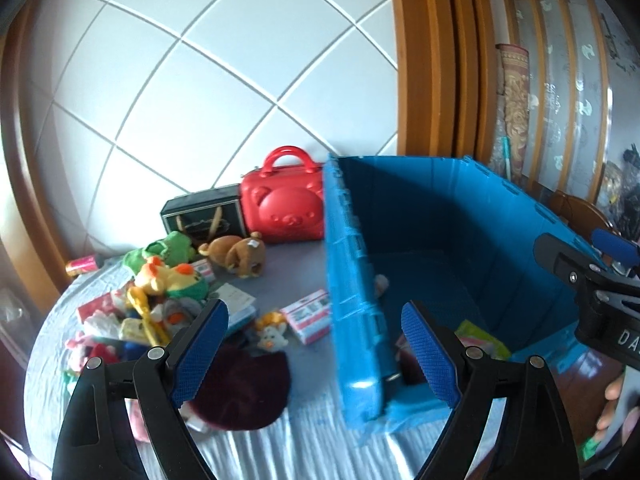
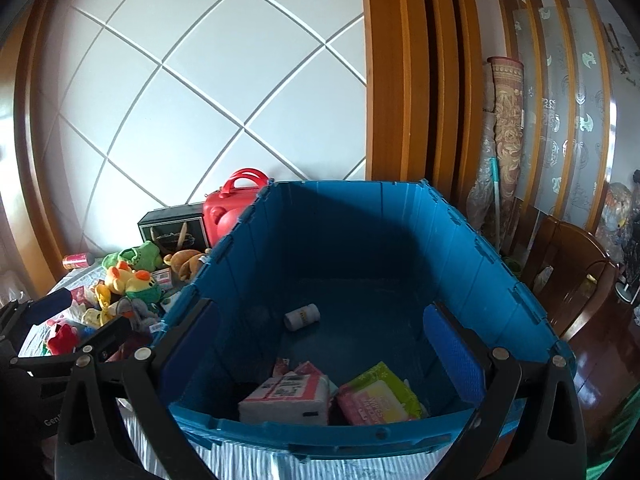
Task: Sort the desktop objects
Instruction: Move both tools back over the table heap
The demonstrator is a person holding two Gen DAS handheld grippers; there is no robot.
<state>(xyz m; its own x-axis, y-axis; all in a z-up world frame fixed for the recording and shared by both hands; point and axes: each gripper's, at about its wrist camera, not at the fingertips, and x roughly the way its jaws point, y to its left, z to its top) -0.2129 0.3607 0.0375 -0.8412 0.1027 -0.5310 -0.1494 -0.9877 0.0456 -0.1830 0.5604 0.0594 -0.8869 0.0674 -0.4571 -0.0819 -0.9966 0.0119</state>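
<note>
A big blue crate [image 1: 352, 280] stands on the grey cloth table; it also shows in the right wrist view [image 2: 500, 280]. Inside lie a tissue pack [image 2: 288, 398], a green-pink wipes pack [image 2: 380, 394] and a small white bottle [image 2: 302, 316]. My left gripper [image 1: 316, 354] is open and empty, over the crate's left wall, near a dark red cap [image 1: 244, 392]. My right gripper [image 2: 320, 364] is open and empty, above the crate's near end; it also shows at the right edge of the left wrist view [image 1: 592, 280]. A pile of plush toys [image 1: 168, 280] lies left of the crate.
A red bear case [image 1: 284, 208] and a black box [image 1: 204, 216] stand at the back against the tiled wall. Small packs [image 1: 310, 316] and a brown plush bear [image 1: 236, 254] lie beside the crate. A pink can [image 1: 80, 266] sits far left. A wooden chair [image 2: 572, 280] stands right.
</note>
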